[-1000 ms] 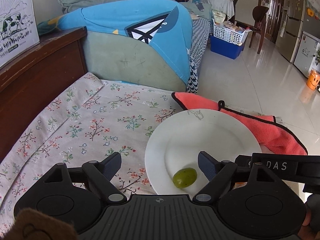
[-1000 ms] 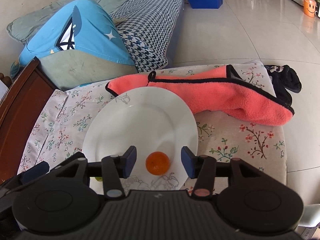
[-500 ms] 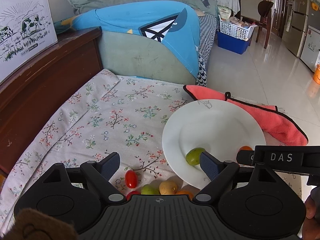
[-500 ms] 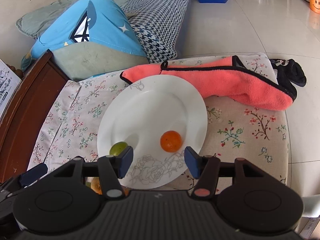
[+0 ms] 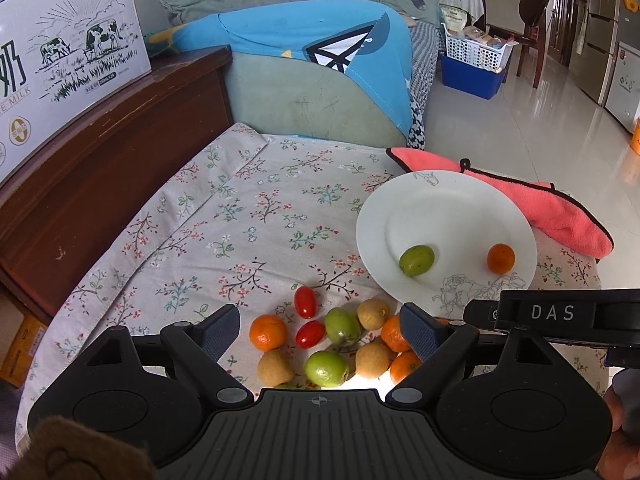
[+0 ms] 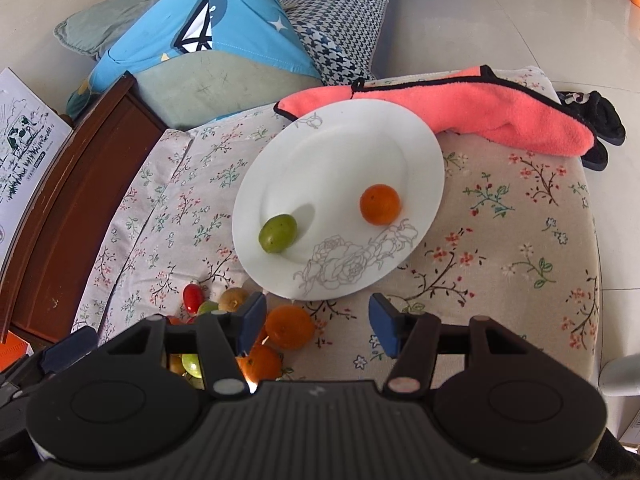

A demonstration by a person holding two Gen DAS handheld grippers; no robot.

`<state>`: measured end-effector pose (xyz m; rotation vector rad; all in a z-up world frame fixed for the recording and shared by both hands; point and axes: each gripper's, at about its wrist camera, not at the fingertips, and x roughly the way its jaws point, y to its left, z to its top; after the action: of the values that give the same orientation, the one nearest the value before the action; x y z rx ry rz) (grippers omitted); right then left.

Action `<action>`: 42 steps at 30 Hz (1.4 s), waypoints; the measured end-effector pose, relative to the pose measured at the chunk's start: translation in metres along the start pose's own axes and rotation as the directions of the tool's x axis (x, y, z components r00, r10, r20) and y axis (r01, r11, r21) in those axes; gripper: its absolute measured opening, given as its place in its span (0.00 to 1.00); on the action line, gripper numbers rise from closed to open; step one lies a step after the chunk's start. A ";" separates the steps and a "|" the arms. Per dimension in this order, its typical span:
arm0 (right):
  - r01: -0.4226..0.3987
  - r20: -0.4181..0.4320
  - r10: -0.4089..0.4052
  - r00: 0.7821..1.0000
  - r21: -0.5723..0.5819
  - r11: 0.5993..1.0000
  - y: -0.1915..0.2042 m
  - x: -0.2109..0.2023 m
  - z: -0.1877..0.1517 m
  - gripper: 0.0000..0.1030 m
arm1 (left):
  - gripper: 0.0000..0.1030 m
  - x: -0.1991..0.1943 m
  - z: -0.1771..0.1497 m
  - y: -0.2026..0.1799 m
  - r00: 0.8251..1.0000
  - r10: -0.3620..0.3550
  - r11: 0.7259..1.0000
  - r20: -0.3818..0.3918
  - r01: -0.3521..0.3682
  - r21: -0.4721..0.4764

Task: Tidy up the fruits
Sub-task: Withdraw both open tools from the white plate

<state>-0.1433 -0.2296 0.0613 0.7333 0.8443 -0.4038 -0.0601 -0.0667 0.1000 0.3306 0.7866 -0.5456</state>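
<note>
A white plate (image 5: 444, 204) (image 6: 360, 148) lies on the floral cloth and holds one green fruit (image 5: 417, 260) (image 6: 278, 233) and one small orange (image 5: 501, 258) (image 6: 380, 204). A pile of loose fruit lies on the cloth before the plate: oranges (image 5: 268, 332) (image 6: 289, 327), red cherry tomatoes (image 5: 305, 302) (image 6: 192, 297), green fruits (image 5: 326, 369), tan fruits (image 5: 373, 314). My left gripper (image 5: 320, 330) is open and empty above the pile. My right gripper (image 6: 318, 320) is open and empty, just in front of the plate's near rim.
A coral towel (image 5: 552, 208) (image 6: 480, 108) lies behind the plate. A dark wooden headboard (image 5: 100, 168) with a milk carton box (image 5: 60, 52) stands on the left. A blue cushion (image 5: 320, 52) sits behind the cloth. The cloth's edge drops to tiled floor (image 6: 540, 20) on the right.
Both grippers have pulled back from the plate, open and empty. The orange and the green fruit stay on the plate. The pile of loose fruit has come into view.
</note>
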 end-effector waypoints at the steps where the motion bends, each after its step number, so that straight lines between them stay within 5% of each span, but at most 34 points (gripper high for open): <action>1: -0.001 -0.004 0.001 1.000 -0.005 1.000 0.002 0.000 -0.002 0.56 | 0.86 -0.002 -0.001 0.001 1.000 0.003 1.000 -0.002 -0.003 0.004; 9: -0.030 -0.036 0.028 0.999 -0.046 0.998 0.021 -0.002 -0.022 0.56 | 0.86 -0.023 -0.017 0.020 1.000 0.024 0.999 0.003 -0.024 0.027; 17: -0.071 -0.076 0.062 0.995 -0.112 0.991 0.037 -0.003 -0.045 0.57 | 0.86 -0.026 -0.036 0.052 0.999 -0.019 0.999 -0.033 0.018 -0.035; 30: -0.043 -0.057 0.034 0.998 -0.175 0.984 0.032 -0.003 -0.061 0.57 | 0.85 0.004 -0.045 0.098 0.996 0.034 0.986 -0.087 -0.048 -0.162; 42: -0.029 -0.005 0.028 1.000 -0.209 0.978 0.039 0.010 -0.059 0.48 | 0.83 0.020 -0.061 0.073 0.993 -0.059 0.998 -0.102 0.055 -0.044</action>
<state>-0.1461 -0.1604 0.0434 0.5506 0.8630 -0.2835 -0.0414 0.0148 0.0506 0.3010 0.9085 -0.5688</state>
